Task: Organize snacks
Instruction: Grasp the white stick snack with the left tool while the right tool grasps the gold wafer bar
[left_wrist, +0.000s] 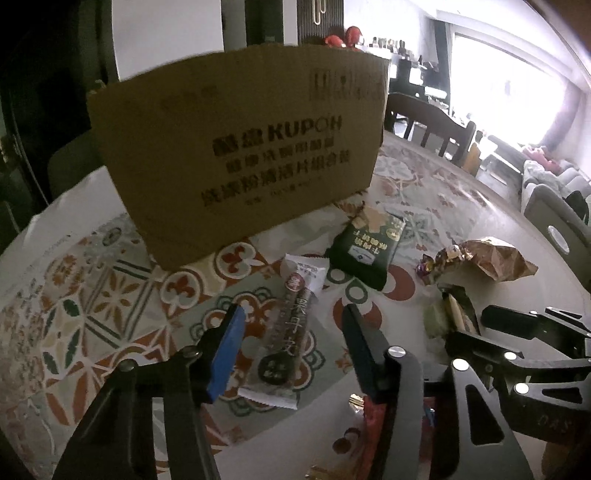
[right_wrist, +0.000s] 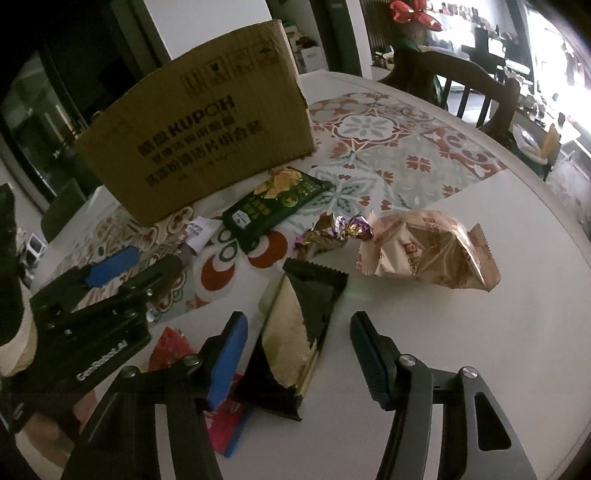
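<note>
A long white-and-brown snack bar (left_wrist: 295, 325) lies on the patterned tablecloth between the fingers of my left gripper (left_wrist: 294, 314). Its pads stand apart from the wrapper on both sides, so it is open. In the right wrist view a black-and-gold packet (right_wrist: 295, 325) lies between the fingers of my right gripper (right_wrist: 300, 321), also open with gaps at both pads. A cardboard box (left_wrist: 236, 155) (right_wrist: 199, 140) stands upright just behind the snacks; its inside is hidden.
A dark green packet (right_wrist: 273, 206), purple-wrapped candies (right_wrist: 332, 229) and a crinkled tan bag (right_wrist: 424, 251) lie on the round table (right_wrist: 517, 314). A red packet (right_wrist: 221, 424) lies under my right gripper's left finger. A wooden chair (right_wrist: 480, 92) stands at the far edge.
</note>
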